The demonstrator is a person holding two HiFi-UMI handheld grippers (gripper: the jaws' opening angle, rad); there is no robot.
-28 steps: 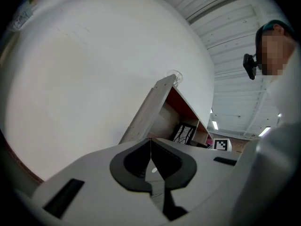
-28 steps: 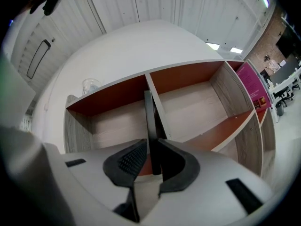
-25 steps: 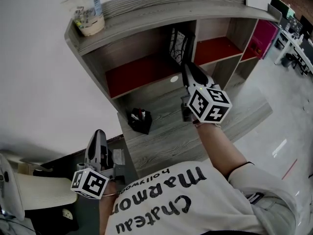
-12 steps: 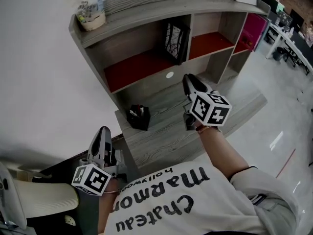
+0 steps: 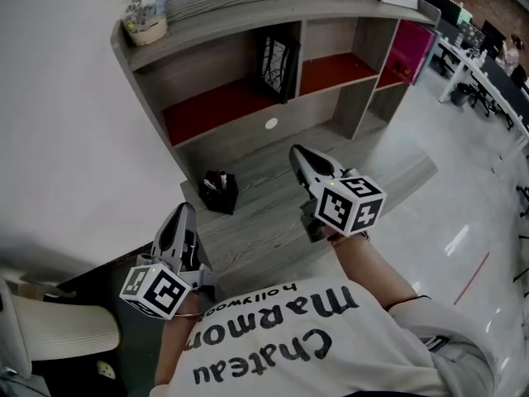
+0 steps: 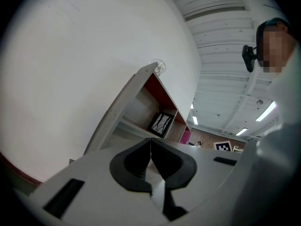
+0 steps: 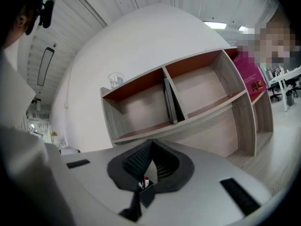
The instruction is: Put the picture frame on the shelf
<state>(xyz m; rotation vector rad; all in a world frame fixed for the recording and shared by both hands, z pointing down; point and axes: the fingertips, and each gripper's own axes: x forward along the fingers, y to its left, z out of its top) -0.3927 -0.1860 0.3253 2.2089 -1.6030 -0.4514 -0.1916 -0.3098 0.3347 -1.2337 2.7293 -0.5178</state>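
Observation:
The black picture frame with a white branch print stands upright in the red-backed shelf, leaning against the divider. It also shows in the left gripper view as a small frame, and edge-on as the frame in the right gripper view. My right gripper hovers over the grey desk top, well short of the shelf, shut with nothing in it. My left gripper hangs by the desk's left front edge, also shut and holding nothing.
A black pen holder stands on the desk left of the right gripper. A clear cup sits on the shelf's top board. A pale chair is at the lower left. Office desks stand at the far right.
The right gripper has drawn back from the shelf toward the person, leaving the frame standing there. The left gripper has risen a little.

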